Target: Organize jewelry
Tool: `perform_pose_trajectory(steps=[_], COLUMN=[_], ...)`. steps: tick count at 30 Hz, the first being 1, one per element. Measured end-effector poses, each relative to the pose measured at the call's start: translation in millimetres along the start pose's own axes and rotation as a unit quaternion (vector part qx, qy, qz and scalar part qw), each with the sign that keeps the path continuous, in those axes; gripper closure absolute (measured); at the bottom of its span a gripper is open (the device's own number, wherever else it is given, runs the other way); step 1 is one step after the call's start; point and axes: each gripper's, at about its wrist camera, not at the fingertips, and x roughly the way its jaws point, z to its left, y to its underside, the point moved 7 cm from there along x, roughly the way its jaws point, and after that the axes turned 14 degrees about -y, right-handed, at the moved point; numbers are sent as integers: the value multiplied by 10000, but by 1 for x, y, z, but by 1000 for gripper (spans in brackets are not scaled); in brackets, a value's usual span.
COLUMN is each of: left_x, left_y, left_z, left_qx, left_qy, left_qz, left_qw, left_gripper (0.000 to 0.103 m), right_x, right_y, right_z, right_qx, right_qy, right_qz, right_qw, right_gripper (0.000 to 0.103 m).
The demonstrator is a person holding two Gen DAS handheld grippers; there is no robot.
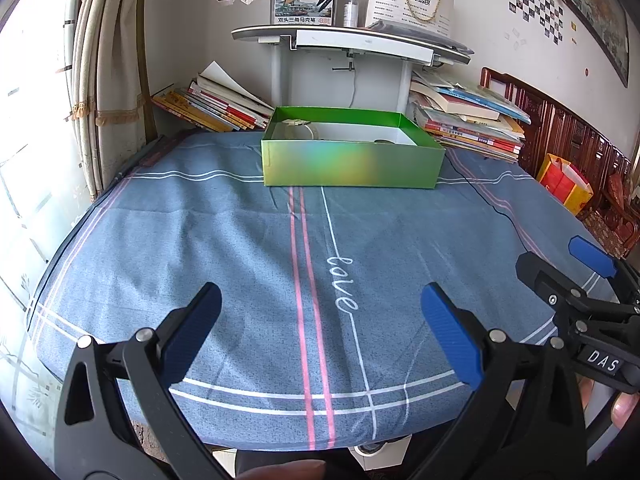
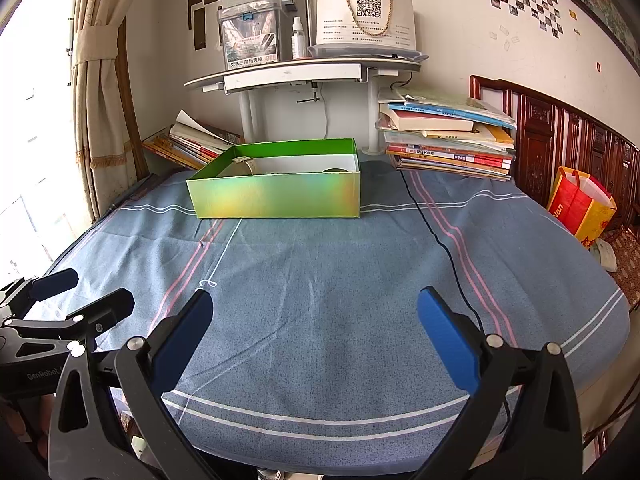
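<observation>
Bright daylight from left, blown-out window [image 1: 24, 128], fisheye edges

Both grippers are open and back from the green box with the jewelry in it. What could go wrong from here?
1. The green box looks light and stands loose on the blue tablecloth; reaching in with the right hand-held gripper could push it.
2. A black cable runs across the cloth right of the box; the right hand-held gripper could snag it.
3. The near wall hides most of the contents; the left hand-held gripper may close blind on the thin ring-shaped piece.
</observation>
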Motion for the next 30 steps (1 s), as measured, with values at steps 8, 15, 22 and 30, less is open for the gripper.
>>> perform_pose_trajectory(steps=[8,15,22,30], left_x=[-1,-1,-1,1], left_y=[1,0,1,1], left_z=[-1,-1,-1,-2], left_qx=[9,10,25,38], left_qy=[-8,-9,-24,-20], left_qz=[-8,-3,-7,-5], left_qw=[10000,10000,10000,10000], left_gripper=[4,4,4,4], right_x=[0,1,1,2], right_y=[1,1,2,2], right_z=[0,1,1,0], right_qx=[0,0,-3,3], right_qy=[10,15,15,18], right_qz=[-1,9,5,10], right_qw=[10000,10000,10000,10000], right_gripper=[3,3,3,3])
